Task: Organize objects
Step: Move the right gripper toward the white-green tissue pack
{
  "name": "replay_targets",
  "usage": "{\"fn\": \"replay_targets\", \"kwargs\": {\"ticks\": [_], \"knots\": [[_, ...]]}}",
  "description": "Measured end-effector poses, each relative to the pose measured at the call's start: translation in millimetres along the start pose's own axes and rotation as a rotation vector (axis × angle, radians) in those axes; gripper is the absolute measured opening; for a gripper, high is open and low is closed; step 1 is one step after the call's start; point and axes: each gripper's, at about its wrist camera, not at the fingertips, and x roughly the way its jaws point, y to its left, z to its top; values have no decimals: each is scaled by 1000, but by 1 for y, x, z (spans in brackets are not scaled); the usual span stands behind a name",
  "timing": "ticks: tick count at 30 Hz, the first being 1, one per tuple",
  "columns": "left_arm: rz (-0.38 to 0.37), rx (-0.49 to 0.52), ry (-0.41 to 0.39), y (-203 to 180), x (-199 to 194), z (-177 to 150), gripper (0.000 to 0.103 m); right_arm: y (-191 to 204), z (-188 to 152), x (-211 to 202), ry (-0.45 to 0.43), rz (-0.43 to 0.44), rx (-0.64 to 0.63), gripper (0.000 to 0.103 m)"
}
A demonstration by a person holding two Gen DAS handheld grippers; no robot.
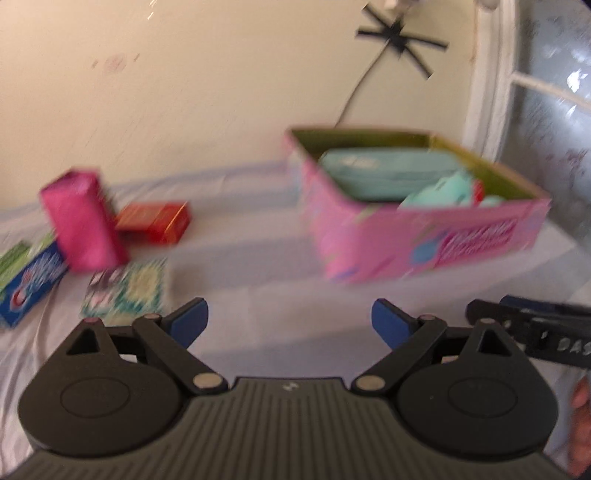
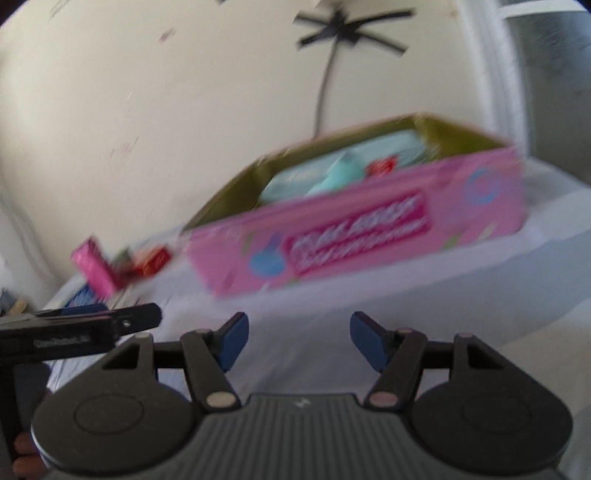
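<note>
Both grippers, left (image 1: 290, 323) and right (image 2: 299, 341), jaws spread, gripping nothing. Glossy pink cardboard box (image 1: 424, 236), rectangular, open-topped, sits at 1 o'clock on wrinkled white cloth (image 1: 258, 258), long axis toward 2. Small cartons (image 1: 85, 221) at 10 o'clock.

At your twelve o'clock stands a cream wall (image 1: 184, 92) with faint pinkish marks. Strips of black tape (image 1: 400, 35) cross on it toward one o'clock, pinning a dark cable (image 1: 354, 92) that hangs down. A white-framed window (image 1: 546, 85) fills two o'clock, its glass blurred.
</note>
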Motion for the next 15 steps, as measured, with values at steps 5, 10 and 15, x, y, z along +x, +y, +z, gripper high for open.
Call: {"fn": "replay_targets", "kwargs": {"ticks": [5, 10, 15], "knots": [[47, -65, 51, 41, 8, -15, 97, 35, -8, 13, 38, 18, -100, 62], [95, -81, 45, 73, 6, -28, 97, 72, -12, 27, 62, 45, -180, 62], [109, -85, 31, 98, 3, -36, 97, 112, -20, 43, 78, 77, -266, 64]]}}
